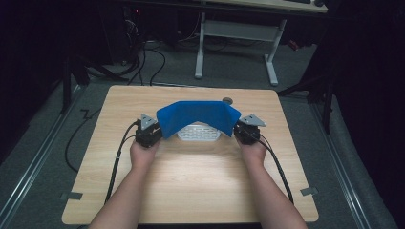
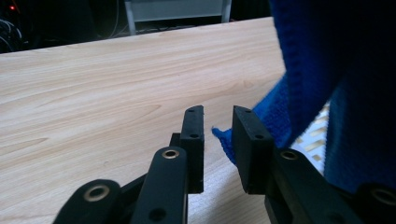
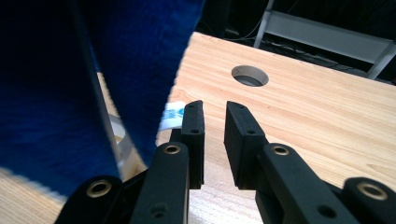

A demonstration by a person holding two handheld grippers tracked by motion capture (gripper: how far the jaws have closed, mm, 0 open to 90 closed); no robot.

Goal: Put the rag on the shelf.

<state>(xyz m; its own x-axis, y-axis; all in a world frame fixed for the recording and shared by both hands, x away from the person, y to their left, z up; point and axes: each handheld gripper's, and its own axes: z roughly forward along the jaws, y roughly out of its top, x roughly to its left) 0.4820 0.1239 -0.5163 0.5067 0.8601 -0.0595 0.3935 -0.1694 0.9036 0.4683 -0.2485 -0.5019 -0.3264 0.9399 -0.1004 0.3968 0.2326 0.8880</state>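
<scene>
A blue knitted cloth (image 1: pixel 198 114) arches over a white slotted tray (image 1: pixel 198 133) at the middle of the wooden table (image 1: pixel 200 186). My left gripper (image 1: pixel 156 130) is at the cloth's left end and my right gripper (image 1: pixel 240 128) at its right end. In the left gripper view the jaws (image 2: pixel 218 112) stand slightly apart, a cloth corner (image 2: pixel 224 140) just beyond the gap, nothing clamped. In the right gripper view the jaws (image 3: pixel 215 106) are also apart, the cloth (image 3: pixel 70 93) hanging to their left with its white label (image 3: pixel 172 115) beside the left jaw.
A round hole (image 1: pixel 227 100) is cut in the table behind the cloth, also in the right gripper view (image 3: pixel 250 75). A white-legged desk frame (image 1: pixel 236 31) and loose cables (image 1: pixel 143 57) are on the floor beyond the far edge.
</scene>
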